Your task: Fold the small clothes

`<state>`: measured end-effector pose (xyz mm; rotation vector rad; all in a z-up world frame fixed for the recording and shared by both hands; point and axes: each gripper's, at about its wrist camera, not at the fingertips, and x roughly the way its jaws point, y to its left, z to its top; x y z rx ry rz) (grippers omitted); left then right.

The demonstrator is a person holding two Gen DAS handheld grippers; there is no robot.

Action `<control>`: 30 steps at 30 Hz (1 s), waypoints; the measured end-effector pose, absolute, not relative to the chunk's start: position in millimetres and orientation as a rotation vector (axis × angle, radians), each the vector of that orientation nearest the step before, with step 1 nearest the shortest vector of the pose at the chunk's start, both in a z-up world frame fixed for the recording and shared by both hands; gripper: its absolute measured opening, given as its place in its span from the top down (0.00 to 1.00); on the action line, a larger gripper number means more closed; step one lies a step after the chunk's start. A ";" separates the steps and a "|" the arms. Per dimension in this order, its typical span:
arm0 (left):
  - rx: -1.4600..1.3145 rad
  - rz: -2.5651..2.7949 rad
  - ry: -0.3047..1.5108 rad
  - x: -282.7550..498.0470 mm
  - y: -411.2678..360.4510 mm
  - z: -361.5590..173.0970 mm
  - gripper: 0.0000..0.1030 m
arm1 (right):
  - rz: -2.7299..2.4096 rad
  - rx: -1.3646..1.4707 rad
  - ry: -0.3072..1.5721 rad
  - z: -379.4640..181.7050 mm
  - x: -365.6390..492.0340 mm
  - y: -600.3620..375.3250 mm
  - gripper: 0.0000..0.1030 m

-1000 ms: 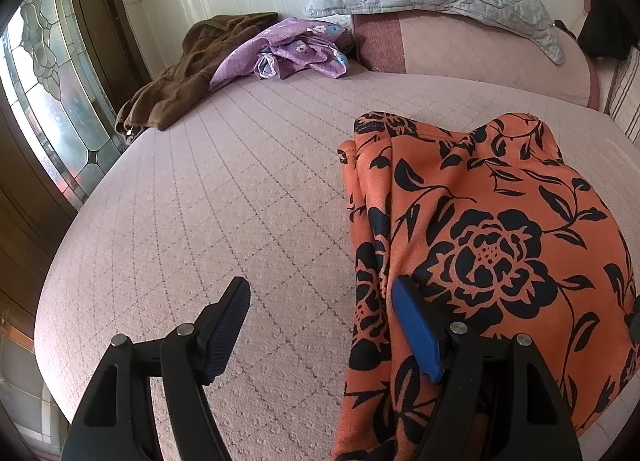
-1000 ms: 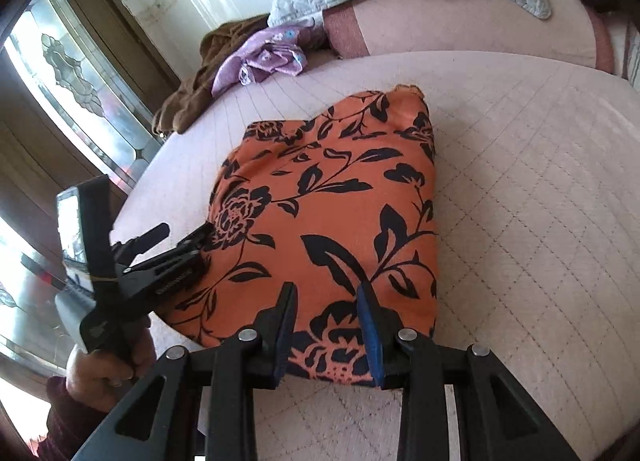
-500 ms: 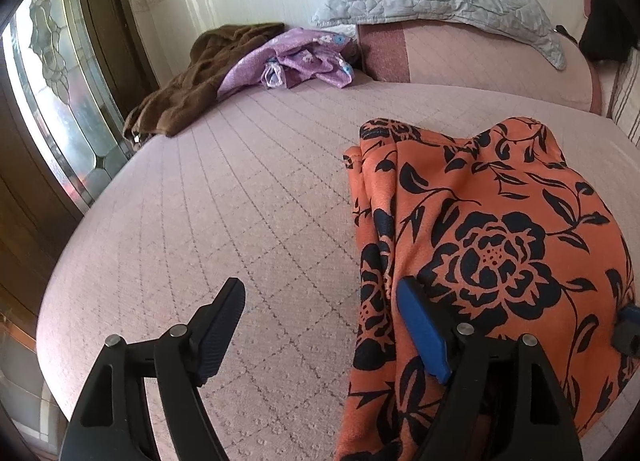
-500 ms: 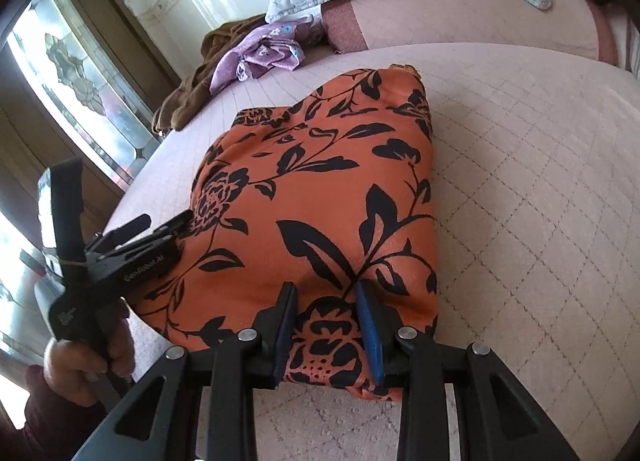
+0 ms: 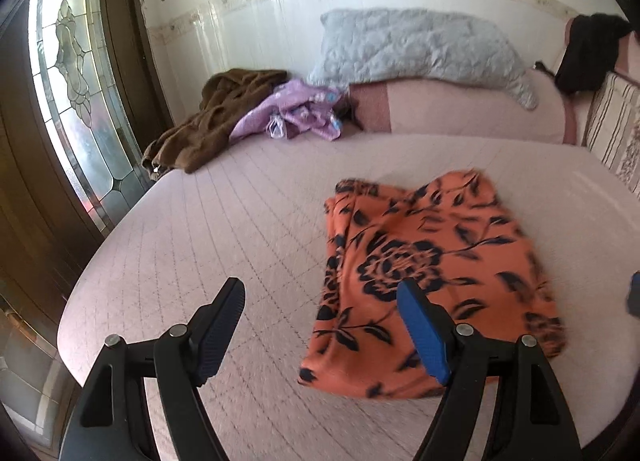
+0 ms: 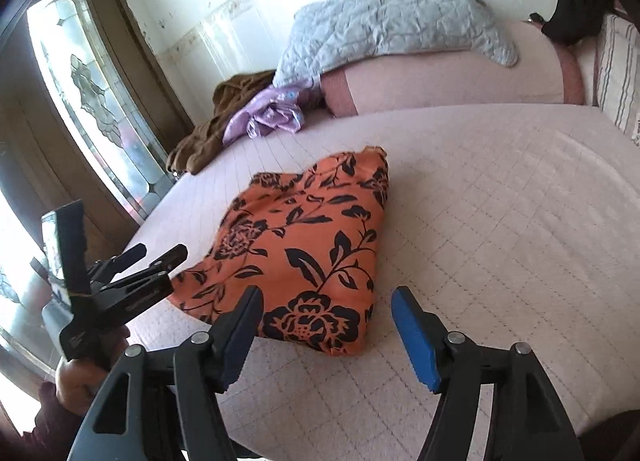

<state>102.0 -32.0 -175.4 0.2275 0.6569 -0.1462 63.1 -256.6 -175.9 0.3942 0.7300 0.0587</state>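
Note:
An orange garment with black flowers (image 5: 424, 273) lies folded into a rough rectangle on the pink quilted bed (image 5: 248, 229). It also shows in the right wrist view (image 6: 304, 249). My left gripper (image 5: 320, 325) is open and empty, raised above the bed just left of the garment's near edge. It shows from outside in the right wrist view (image 6: 156, 257), at the garment's left corner. My right gripper (image 6: 326, 325) is open and empty, above the garment's near right corner.
A brown garment (image 5: 216, 117) and a crumpled purple garment (image 5: 296, 113) lie at the bed's far left by the wall. A grey quilted pillow (image 5: 416, 49) rests on a pink bolster (image 5: 460, 109). A stained-glass door (image 5: 76, 93) stands left of the bed.
My right gripper has opened and let go of the orange garment's near edge. Both grippers have lifted and drawn back from it. The garment now lies flat on the bed.

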 end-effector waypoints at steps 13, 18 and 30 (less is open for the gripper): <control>0.191 -0.140 0.601 55.1 -42.6 -121.0 0.23 | 0.101 0.427 0.606 -135.7 27.8 -256.1 0.31; 0.201 -0.121 0.588 46.9 -45.2 -113.2 0.18 | 0.123 0.415 0.551 -117.3 13.9 -251.3 0.31; 0.210 -0.069 0.601 54.5 -36.8 -124.1 0.11 | 0.146 0.409 0.571 -128.4 15.0 -243.5 0.31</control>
